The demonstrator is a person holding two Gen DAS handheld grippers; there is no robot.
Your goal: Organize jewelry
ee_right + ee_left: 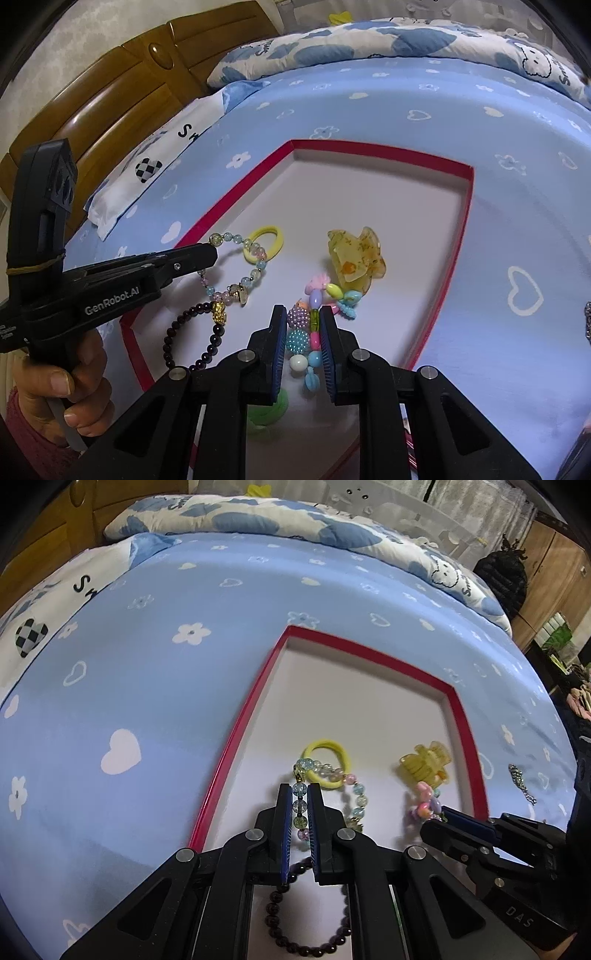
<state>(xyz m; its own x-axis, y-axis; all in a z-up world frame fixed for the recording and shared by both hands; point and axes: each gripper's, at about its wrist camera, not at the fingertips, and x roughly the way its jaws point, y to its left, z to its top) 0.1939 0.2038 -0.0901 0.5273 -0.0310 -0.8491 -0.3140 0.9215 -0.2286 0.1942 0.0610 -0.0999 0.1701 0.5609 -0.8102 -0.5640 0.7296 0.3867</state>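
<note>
A shallow white box with a red rim [369, 653] [369, 147] lies on the blue bed sheet. My left gripper [299, 790] [212, 253] is shut on a pastel glass-bead bracelet [300, 806] [255, 273], low over the box's left part. That bracelet's far end overlaps a yellow hair tie [314, 744] [273, 236]. My right gripper [303, 312] [443, 812] is shut on a colourful plastic-bead bracelet [314, 321] [423, 805] near the box's middle. A yellow claw clip [424, 764] [354, 258] and a dark bead bracelet [280, 890] [173, 332] with a gold charm lie inside the box.
A green hair tie [273, 410] lies under my right gripper in the box. A silver chain [521, 782] rests on the sheet right of the box. A hand [74, 387] holds the left gripper. A folded quilt [258, 513] and a wooden headboard [129, 92] stand behind.
</note>
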